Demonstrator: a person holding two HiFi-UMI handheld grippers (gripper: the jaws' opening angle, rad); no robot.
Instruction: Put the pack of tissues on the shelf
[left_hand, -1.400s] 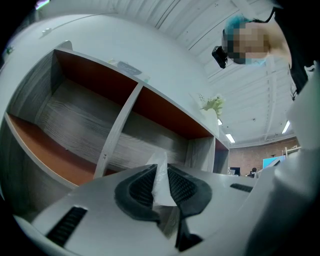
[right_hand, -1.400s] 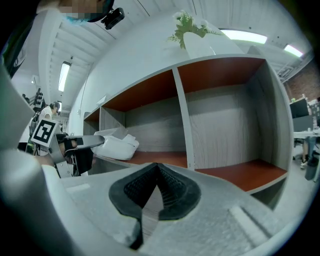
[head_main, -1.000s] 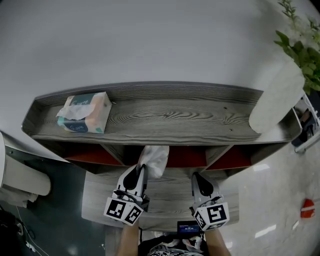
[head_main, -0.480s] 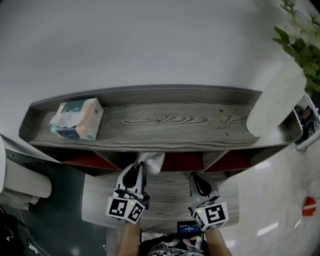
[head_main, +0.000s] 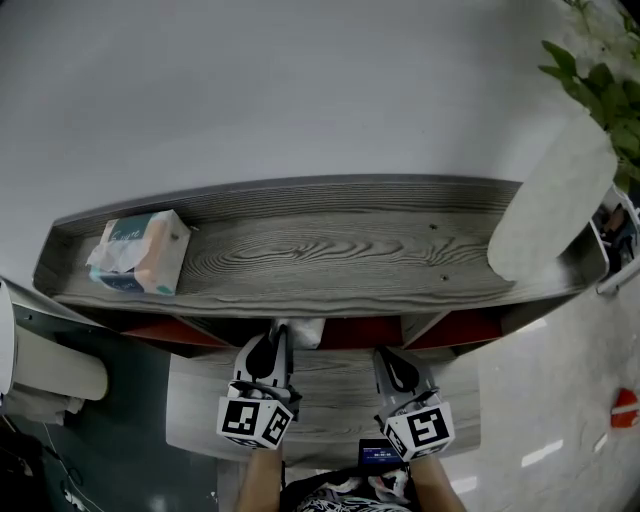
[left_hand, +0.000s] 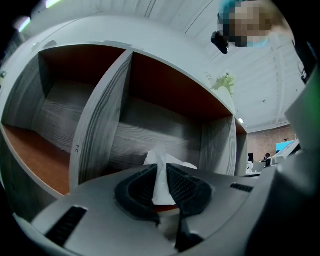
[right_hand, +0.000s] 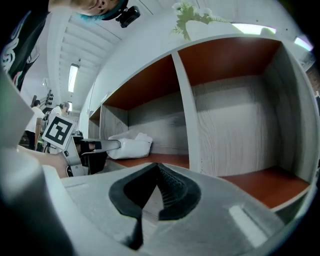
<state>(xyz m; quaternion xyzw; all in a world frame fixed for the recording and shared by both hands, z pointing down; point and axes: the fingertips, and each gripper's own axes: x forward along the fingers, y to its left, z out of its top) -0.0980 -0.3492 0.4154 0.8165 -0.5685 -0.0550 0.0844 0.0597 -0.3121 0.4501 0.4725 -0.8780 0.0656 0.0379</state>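
One grey wood-grain shelf (head_main: 330, 250) spans your view, with a tissue box (head_main: 138, 252) on its top board near the left end. Your left tool (head_main: 277, 338) is clenched on the white pack of tissues (head_main: 304, 332), held just inside the middle compartment's front edge, under the top board. Your right tool (head_main: 387, 357) is pinched together on nothing, beside the left one.
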